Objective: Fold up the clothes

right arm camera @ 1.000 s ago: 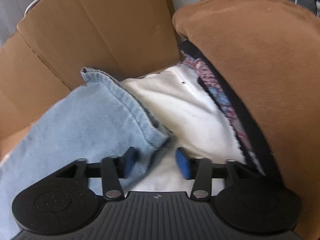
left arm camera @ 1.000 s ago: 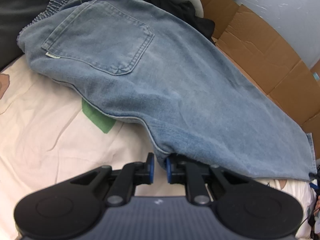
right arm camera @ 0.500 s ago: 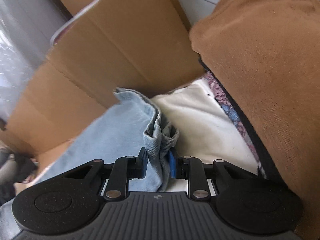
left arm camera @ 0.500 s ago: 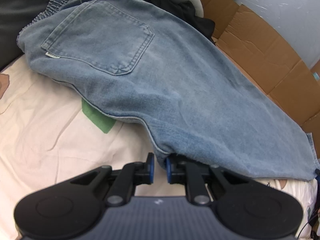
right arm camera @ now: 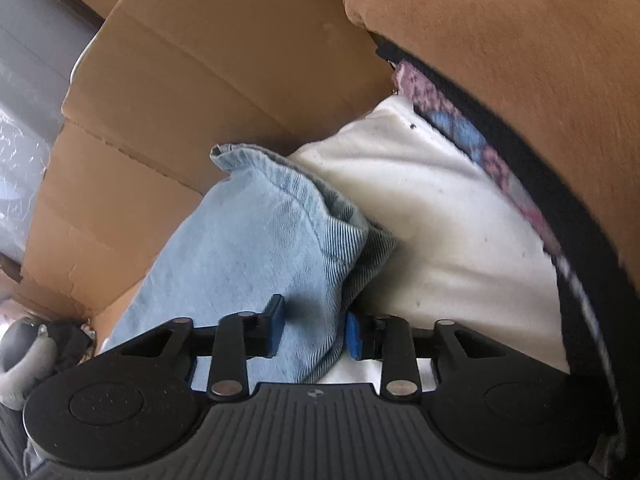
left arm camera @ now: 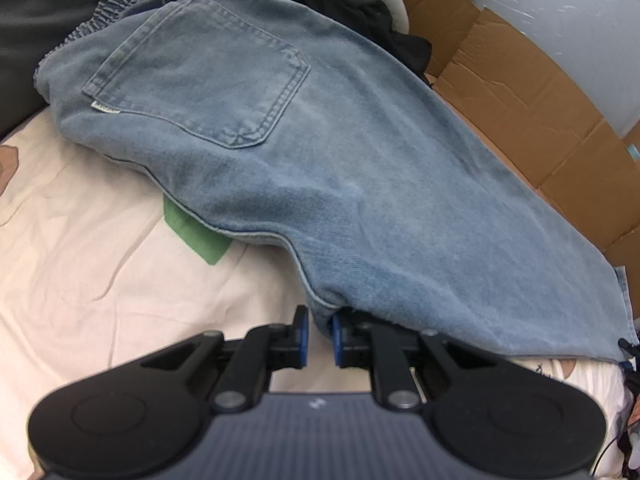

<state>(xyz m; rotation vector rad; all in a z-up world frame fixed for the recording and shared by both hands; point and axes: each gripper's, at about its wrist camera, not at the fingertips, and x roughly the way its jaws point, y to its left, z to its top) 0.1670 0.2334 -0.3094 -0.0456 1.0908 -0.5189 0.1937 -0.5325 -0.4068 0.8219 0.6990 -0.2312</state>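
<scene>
Both grippers (left arm camera: 319, 335) (right arm camera: 314, 330) angled down, jeans (left arm camera: 320, 168) pinched.

Jeans (left arm camera: 360, 184) hide the bedsheet (left arm camera: 80, 260) print (green patch partly covered).

jeans (left arm camera: 360, 184) on bedsheet (left arm camera: 80, 260), cardboard (left arm camera: 520, 100) behind

A cream, wrinkled bedsheet (left arm camera: 80, 248) is spreading across the lower left of the left wrist view, showing a green printed patch (left arm camera: 192, 236). Flattened brown cardboard sheets (left arm camera: 532, 120) are leaning along the far right side, with a pale grey wall (left arm camera: 572, 20) rising behind them. A black crumpled garment (left arm camera: 384, 36) is lying at the top. In the right wrist view, a brown fuzzy blanket (right arm camera: 520, 60) is hanging over a white cushion (right arm camera: 432, 208), with a pink and blue patterned fabric strip (right arm camera: 460, 128) running between them.
</scene>
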